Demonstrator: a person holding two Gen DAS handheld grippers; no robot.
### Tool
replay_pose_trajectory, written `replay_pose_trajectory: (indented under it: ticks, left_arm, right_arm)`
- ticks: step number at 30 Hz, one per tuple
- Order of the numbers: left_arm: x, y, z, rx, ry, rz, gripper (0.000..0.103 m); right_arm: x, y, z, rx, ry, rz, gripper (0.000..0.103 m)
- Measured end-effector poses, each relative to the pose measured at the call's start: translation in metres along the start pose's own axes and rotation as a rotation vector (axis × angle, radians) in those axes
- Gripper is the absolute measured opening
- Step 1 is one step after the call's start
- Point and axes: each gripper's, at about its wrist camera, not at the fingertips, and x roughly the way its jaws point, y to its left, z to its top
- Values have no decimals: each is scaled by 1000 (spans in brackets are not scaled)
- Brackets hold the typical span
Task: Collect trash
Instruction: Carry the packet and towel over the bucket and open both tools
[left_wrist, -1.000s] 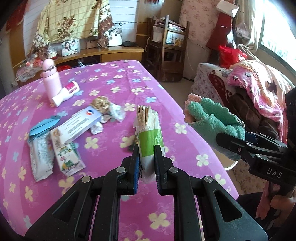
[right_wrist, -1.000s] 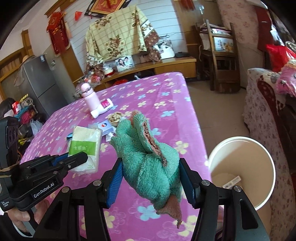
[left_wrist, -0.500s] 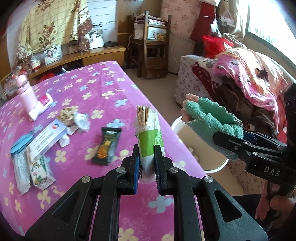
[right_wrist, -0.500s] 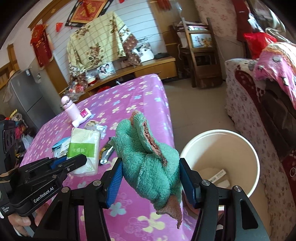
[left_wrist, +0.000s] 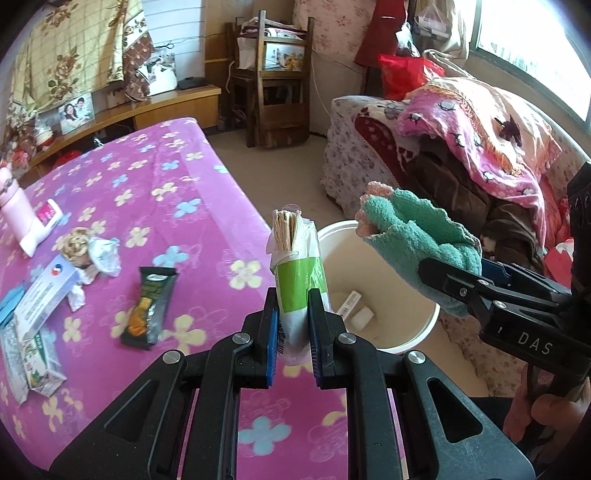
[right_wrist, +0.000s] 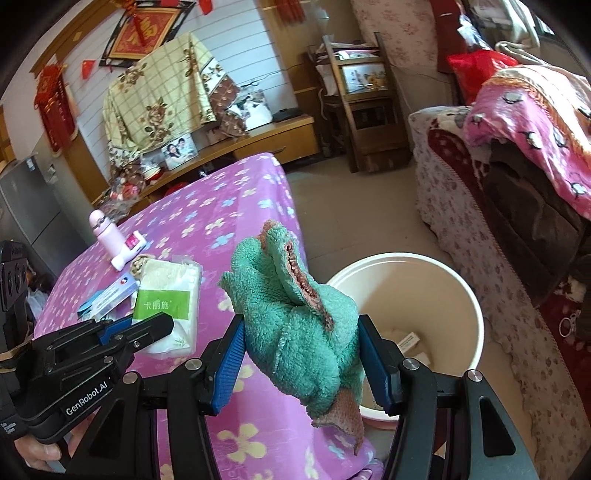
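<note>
While both loads are held up over the corner of the bench (left_wrist: 177, 192), the deciding relation is that of each held thing to the cream waste bucket (left_wrist: 424, 325), which stands on the floor just beside the bench edge. From the left hand-held gripper (left_wrist: 293, 321) the bucket lies ahead and slightly to the right, its mouth partly hidden behind the pack; from the right hand-held gripper (right_wrist: 301, 362) it lies ahead and to the right, below the fingers. The right one is judged the nearer, since the bucket rim (right_wrist: 476, 314) is seen close beyond its right finger.

The left hand-held gripper is clenched on a green-and-white tissue pack (left_wrist: 297, 266), which is gripped at its lower end with its long axis upright, in line with the fingers. The right hand-held gripper is clamped around a bunched teal towel (right_wrist: 295, 325), which is squeezed between the blue pads (right_wrist: 229, 362) with a frayed pink corner hanging beneath. Both are held roughly level and pointed forward, side by side, the right a little ahead in the left wrist view.

A few small pieces are already seen at the bottom of the bucket. A dark snack wrapper (left_wrist: 149, 306), crumpled wrappers (left_wrist: 103, 251) and a flat carton (left_wrist: 44, 299) remain on the bench to the left. A short shift rightward is judged to be needed before either load can be let go.
</note>
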Motion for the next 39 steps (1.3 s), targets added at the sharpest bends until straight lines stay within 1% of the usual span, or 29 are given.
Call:
replay_pose_trajectory:
  ticks: [3, 7, 15, 27, 36, 39]
  left_arm:
    - [7, -6, 3, 2, 6, -12, 12]
    - [16, -13, 6, -2, 17, -27, 12]
    - [38, -19, 12, -19, 52, -50, 12]
    - [72, -36, 17, -3, 89, -65, 12]
    - [94, -41, 16, 1, 115, -77, 12]
    - [98, -41, 15, 1, 116, -70, 13]
  right_arm:
    - [1, -7, 1, 8, -6, -27, 57]
    - [5, -17, 3, 31, -7, -30, 57]
    - [19, -35, 5, 60, 6, -64, 58]
    - [40, -60, -1, 85, 32, -128, 58]
    - [53, -70, -2, 100, 57, -163, 58]
    - [59, -74, -1, 108, 70, -177, 58]
